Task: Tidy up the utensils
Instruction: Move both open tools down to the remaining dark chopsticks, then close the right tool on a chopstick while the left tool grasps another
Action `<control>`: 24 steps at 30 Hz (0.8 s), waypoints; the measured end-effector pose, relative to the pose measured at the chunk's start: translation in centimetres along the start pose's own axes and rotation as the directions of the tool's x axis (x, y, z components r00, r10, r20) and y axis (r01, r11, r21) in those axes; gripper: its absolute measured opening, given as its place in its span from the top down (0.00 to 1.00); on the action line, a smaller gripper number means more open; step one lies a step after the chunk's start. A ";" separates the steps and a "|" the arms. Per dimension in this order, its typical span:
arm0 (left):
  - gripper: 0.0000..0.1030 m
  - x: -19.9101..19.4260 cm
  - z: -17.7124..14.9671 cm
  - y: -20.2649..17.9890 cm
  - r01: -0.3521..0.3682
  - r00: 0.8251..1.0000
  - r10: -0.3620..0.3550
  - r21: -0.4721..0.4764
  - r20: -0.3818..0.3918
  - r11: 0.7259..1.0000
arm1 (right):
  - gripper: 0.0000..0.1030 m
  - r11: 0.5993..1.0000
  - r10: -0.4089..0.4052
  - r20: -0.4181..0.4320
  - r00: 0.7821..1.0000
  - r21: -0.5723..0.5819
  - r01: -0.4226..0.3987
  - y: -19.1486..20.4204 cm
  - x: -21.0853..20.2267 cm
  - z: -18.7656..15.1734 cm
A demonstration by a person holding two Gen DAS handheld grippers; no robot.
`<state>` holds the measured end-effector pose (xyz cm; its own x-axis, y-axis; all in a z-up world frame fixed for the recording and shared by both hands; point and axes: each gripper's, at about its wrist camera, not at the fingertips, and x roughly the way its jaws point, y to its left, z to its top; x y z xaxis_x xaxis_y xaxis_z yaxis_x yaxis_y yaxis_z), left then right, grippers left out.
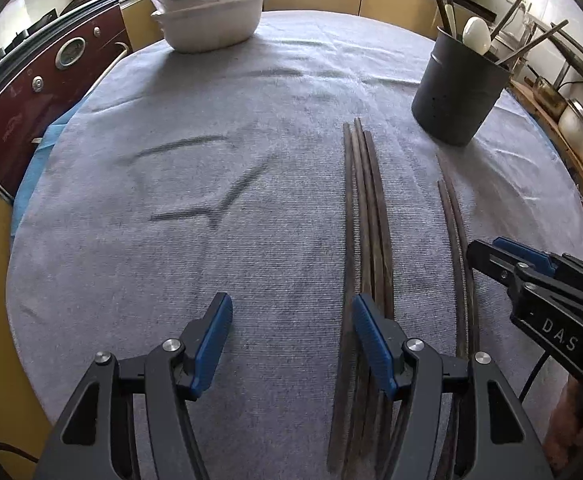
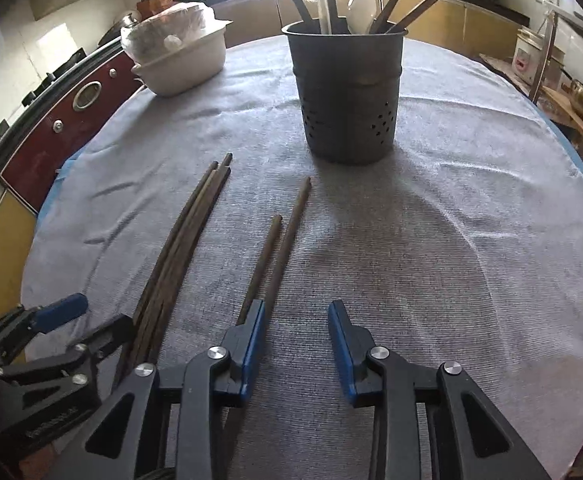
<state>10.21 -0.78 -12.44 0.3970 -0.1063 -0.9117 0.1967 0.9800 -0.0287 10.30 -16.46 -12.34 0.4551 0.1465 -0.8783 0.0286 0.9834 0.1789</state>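
A bundle of dark wooden chopsticks (image 1: pixel 365 208) lies on the grey cloth; it also shows in the right wrist view (image 2: pixel 179 240). A separate pair of chopsticks (image 1: pixel 457 248) lies to its right and shows in the right wrist view (image 2: pixel 279 248). A dark utensil holder (image 1: pixel 457 92) (image 2: pixel 349 96) stands behind them with chopsticks and a white spoon (image 2: pixel 361 10) in it. My left gripper (image 1: pixel 291 330) is open and empty, its right finger over the bundle. My right gripper (image 2: pixel 295 340) (image 1: pixel 503 256) is open and empty, its left finger over the pair.
A white basin (image 1: pixel 211 20) (image 2: pixel 183 64) with bagged bowls stands at the far left of the table. A red stove (image 1: pixel 39 92) borders the table's left side. Shelves with pots (image 1: pixel 571 120) are on the right. The table edge (image 1: pixel 15 248) curves around.
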 end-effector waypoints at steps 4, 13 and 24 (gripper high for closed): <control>0.37 0.7 0.3 -0.3 -0.015 1.000 0.015 0.016 -0.003 1.000 | 0.66 0.999 -0.029 -0.002 1.000 -0.044 0.029 0.9 0.6 0.4; 0.31 0.7 0.3 1.3 -0.029 0.999 0.029 0.008 0.018 1.000 | 0.67 0.990 -0.105 0.024 0.994 -0.092 0.107 0.6 0.6 0.2; 0.31 0.9 4.0 3.0 -0.028 1.000 0.028 0.010 0.003 1.000 | 0.67 0.991 0.042 -0.078 0.996 0.131 -0.031 -5.4 0.9 3.8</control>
<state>14.71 1.43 -11.72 0.4050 -0.0793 -0.9109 0.1944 0.9809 0.0011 13.94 -22.09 -12.36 0.3853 0.1954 -0.9019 0.1304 0.9560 0.2628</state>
